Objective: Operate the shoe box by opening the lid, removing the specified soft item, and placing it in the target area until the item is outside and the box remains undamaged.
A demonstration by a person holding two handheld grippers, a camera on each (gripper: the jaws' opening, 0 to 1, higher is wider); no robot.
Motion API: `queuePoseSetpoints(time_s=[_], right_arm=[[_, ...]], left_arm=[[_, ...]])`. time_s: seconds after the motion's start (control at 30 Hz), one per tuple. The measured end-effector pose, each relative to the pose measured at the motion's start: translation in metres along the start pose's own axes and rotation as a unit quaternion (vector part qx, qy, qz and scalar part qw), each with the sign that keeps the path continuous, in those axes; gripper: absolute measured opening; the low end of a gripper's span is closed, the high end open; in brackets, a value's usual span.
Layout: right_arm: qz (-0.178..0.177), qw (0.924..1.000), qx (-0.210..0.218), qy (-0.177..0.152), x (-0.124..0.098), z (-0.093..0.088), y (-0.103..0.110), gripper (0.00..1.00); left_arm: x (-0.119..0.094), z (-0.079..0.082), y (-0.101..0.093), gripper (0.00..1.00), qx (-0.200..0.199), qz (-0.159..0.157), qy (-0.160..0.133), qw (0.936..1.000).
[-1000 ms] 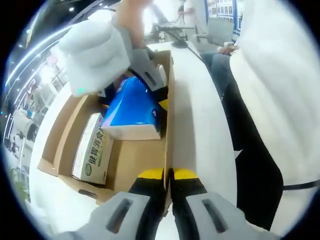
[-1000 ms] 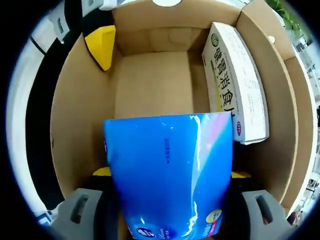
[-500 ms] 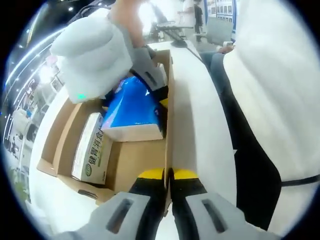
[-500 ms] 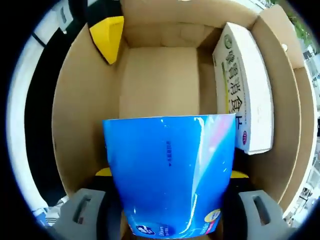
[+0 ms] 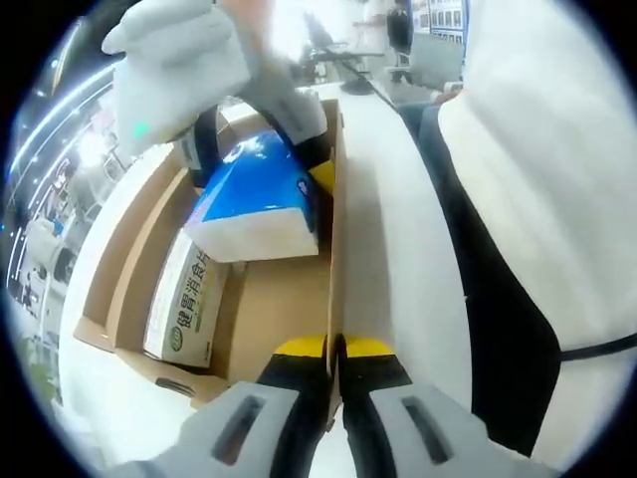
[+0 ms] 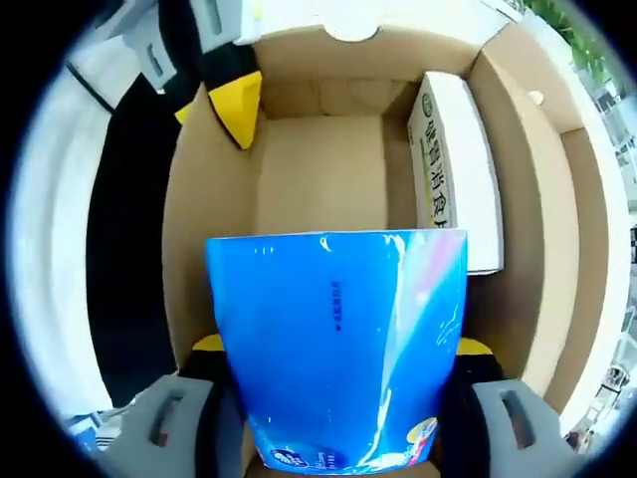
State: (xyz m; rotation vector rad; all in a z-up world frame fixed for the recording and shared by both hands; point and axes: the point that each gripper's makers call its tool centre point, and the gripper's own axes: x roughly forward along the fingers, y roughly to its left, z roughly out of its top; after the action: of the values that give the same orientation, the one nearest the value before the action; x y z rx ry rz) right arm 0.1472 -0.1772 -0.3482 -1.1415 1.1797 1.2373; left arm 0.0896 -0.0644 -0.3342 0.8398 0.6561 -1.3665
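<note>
Presently gripping the blue soft pack [image 6: 338,299] across its width with the right gripper [image 6: 338,346], yellow pads pressed into both sides, jaws clenched on it. Holding it raised above the floor of the shoe box [image 5: 335,249], tilted, at the far end of the box in the left gripper view, with a gloved hand [image 5: 179,60] above it. Not yet past the cardboard walls and not yet over the desk [image 5: 388,219].

Pinching the box's right-hand wall with the left gripper [image 5: 335,358], jaws closed on the top edge of the cardboard near the near corner, steadying the open box.

Likely light and yielding, judging by the glossy film wrap and the white soft stack visible at its open end; probably tissues or the like. Slippery on the film, so best to keep the hold across the middle of the long sides, firm enough to dent the wrap a little, not at a corner where it could slide out. No need for a hard squeeze; nothing fragile apparent.

Worth minding the white carton with green print [image 5: 184,299] lying along the opposite wall of the box, apart from the pack, and the thin cardboard edge under the left jaws, easily creased if twisted.
</note>
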Motion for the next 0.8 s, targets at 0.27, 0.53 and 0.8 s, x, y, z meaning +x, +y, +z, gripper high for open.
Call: queuePoseSetpoints(time_s=[0.27,0.53,0.8], right_arm=[[-0.004,0.9998,0.017,-0.009,-0.011,0.001,-0.006,0.77],[-0.005,0.9997,0.018,-0.013,-0.017,0.004,-0.002,0.77],[-0.025,0.9988,0.024,-0.036,-0.040,0.006,-0.008,0.77]], left_arm=[[-0.001,0.000,0.000,0.03,-0.001,0.001,0.001,1.0000],[-0.001,0.000,0.000,0.03,0.000,0.000,0.001,1.0000],[-0.001,-0.001,-0.001,0.03,0.000,0.000,0.001,1.0000]])
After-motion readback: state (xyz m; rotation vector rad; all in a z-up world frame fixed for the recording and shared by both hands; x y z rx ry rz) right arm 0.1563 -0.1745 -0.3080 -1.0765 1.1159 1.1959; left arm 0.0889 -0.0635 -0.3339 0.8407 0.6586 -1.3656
